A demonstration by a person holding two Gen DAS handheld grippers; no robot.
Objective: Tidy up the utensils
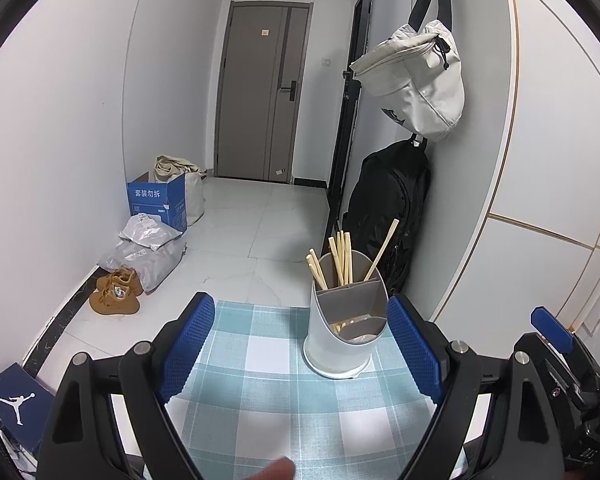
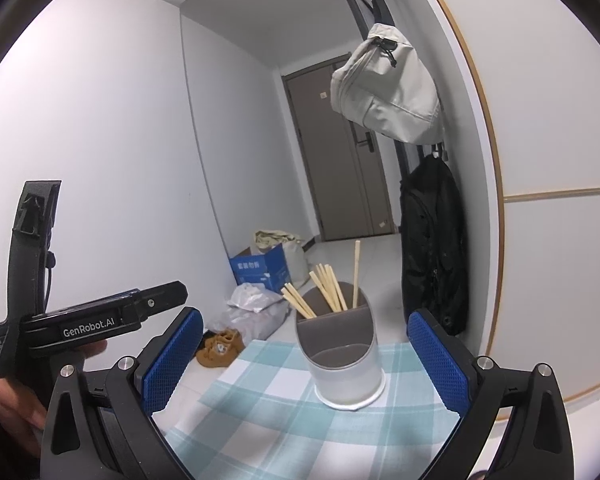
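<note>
Blue ribbed pads frame both views: your left gripper [image 1: 300, 356] is spread wide, holding nothing, and so is your right gripper [image 2: 306, 364]. Between the right jaws, just ahead, the holder [image 2: 342, 364] stands upright on the checked cloth [image 2: 260, 420]; in the left view it sits toward the right jaw. It's a white round tub with grey dividers, and wooden chopsticks [image 1: 340, 256] lean in its back compartments. Beyond: a black backpack [image 1: 384, 216], brown shoes [image 1: 116, 294], a blue box [image 1: 158, 202].
</note>
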